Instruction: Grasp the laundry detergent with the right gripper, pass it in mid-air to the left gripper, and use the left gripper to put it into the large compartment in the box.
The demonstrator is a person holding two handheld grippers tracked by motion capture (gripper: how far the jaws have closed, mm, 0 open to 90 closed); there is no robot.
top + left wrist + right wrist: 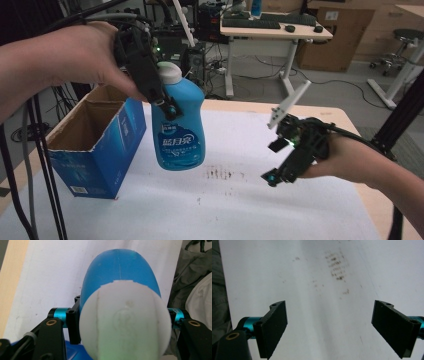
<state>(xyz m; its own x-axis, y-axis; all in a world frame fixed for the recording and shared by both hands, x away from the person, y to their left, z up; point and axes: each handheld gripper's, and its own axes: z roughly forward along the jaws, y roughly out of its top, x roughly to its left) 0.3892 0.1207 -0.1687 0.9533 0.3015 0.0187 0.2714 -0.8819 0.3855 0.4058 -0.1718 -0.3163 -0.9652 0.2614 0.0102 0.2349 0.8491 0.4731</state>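
A blue detergent bottle [178,125] with a white cap [169,72] hung above the white table cover [240,210], carried by the left gripper [167,106], whose jaws were clamped on the bottle's upper body just under the cap. In the left gripper view the cap [125,320] sat squarely between the two black jaws, one on either side, with the blue body [120,267] pointing away toward the table below. The bottle hung just beside the open cardboard box [95,145], level with its rim and clear of it.

The right gripper [280,172] was held low over the cover, well apart from the bottle, its jaws spread wide with nothing between them.

The hold looked narrow for what appeared to be a heavy bottle: gripped near the top, the smooth plastic could have slid down through the pads or swung, and a swing could have knocked the base against the box wall. A tilt might also have caught the raised flap [107,92] if the bottle was meant for the box. A dark smudge [223,173] marked the cover between the grippers.
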